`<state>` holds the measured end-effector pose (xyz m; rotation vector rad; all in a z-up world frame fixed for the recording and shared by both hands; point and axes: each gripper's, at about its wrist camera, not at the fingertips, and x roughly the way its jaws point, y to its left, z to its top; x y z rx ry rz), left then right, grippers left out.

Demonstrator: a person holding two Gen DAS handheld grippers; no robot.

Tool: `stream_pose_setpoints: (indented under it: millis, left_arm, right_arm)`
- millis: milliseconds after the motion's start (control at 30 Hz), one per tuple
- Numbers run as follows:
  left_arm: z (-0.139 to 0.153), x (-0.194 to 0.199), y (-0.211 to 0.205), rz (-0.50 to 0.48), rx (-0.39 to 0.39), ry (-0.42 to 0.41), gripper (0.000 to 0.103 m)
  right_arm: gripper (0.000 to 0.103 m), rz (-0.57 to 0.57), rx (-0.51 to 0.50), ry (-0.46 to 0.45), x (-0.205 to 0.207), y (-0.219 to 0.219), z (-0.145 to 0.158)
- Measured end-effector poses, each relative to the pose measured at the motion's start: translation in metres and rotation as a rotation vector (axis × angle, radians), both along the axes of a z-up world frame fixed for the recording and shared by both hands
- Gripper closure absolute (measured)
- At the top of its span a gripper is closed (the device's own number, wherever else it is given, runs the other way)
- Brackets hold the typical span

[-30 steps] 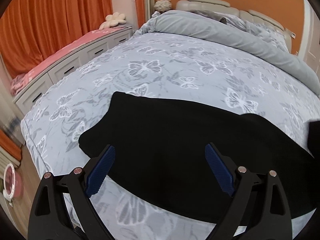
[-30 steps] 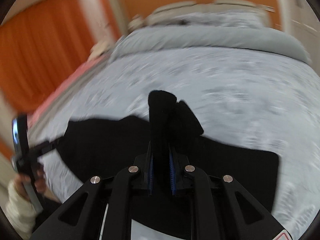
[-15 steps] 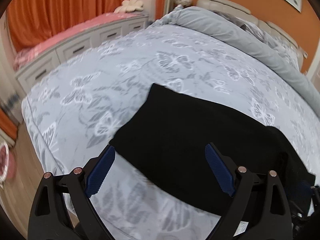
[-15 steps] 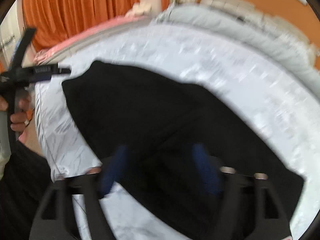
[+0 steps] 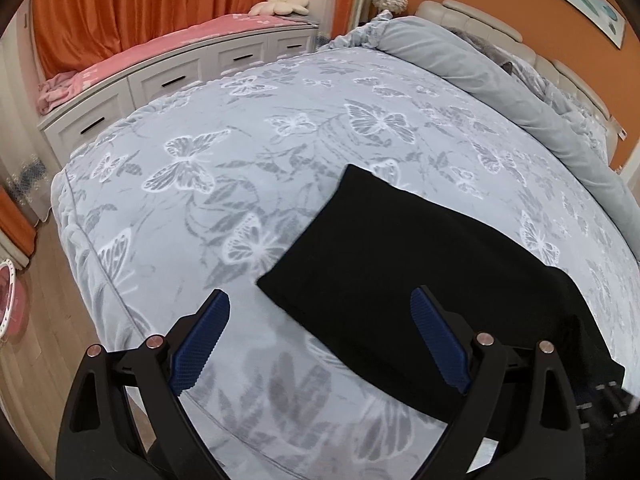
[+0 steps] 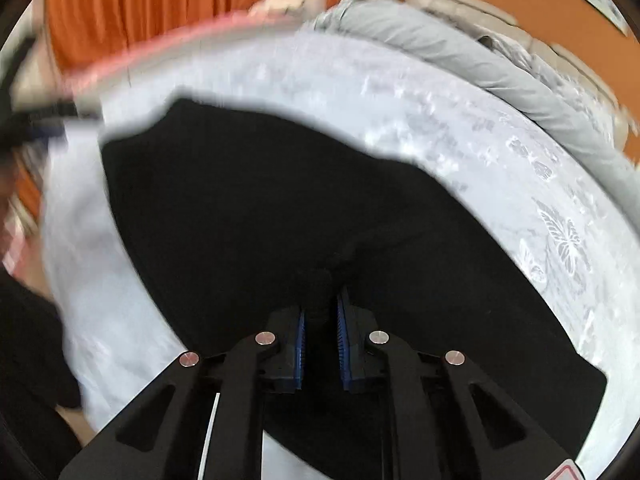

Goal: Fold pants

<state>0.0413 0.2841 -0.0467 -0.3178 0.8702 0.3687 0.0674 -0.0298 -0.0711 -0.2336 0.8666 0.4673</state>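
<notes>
The black pants [image 5: 416, 264] lie flat on the butterfly-print bed cover [image 5: 224, 184]. In the left wrist view my left gripper [image 5: 320, 336] is open and empty, hovering over the near left corner of the pants. In the blurred right wrist view the pants [image 6: 256, 200] fill the middle. My right gripper [image 6: 320, 320] is shut on a fold of the black fabric, low over the pants. The left gripper shows at the far left edge [image 6: 36, 120].
A rolled grey duvet [image 5: 480, 76] lies across the head of the bed. White drawers with a pink cover [image 5: 168, 76] stand along the left side. Wooden floor [image 5: 36, 304] runs past the bed's left edge.
The right gripper lowered the lifted fabric onto the pants, opened briefly, then shut on a fold again. The left gripper swung left, staying open, so the pants' corner now sits under it.
</notes>
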Motion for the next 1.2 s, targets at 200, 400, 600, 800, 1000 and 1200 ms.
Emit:
stream_pose_setpoints:
  millis: [200,400,600,800,1000,1200]
  left_arm:
    - [-0.023,0.008,0.027,0.043,-0.118,0.061,0.013]
    - [-0.062,0.022,0.044,0.076,-0.39,0.123,0.013]
    - [-0.07,0.028,0.037,0.135,-0.398,0.125,0.005]
    - [-0.071,0.032,0.031,0.189,-0.37,0.115,0.005]
    - [-0.074,0.036,0.022,0.192,-0.464,0.059,0.005]
    - [-0.058,0.042,0.006,0.091,-0.397,0.038,0.083]
  right_arm:
    - [0.08,0.086,-0.049,0.108,0.0,0.021,-0.038]
    - [0.021,0.079,0.064,-0.04,-0.021,-0.005,0.024]
    - [0.017,-0.317,0.035,-0.009,-0.008,-0.137,0.043]
    - [0.017,-0.665,0.277,0.345,-0.014,-0.275,-0.011]
    - [0.019,-0.555,0.415,0.483,-0.023,-0.259,-0.049]
    - [0.082,-0.487,0.418,0.329,-0.039,-0.241,-0.01]
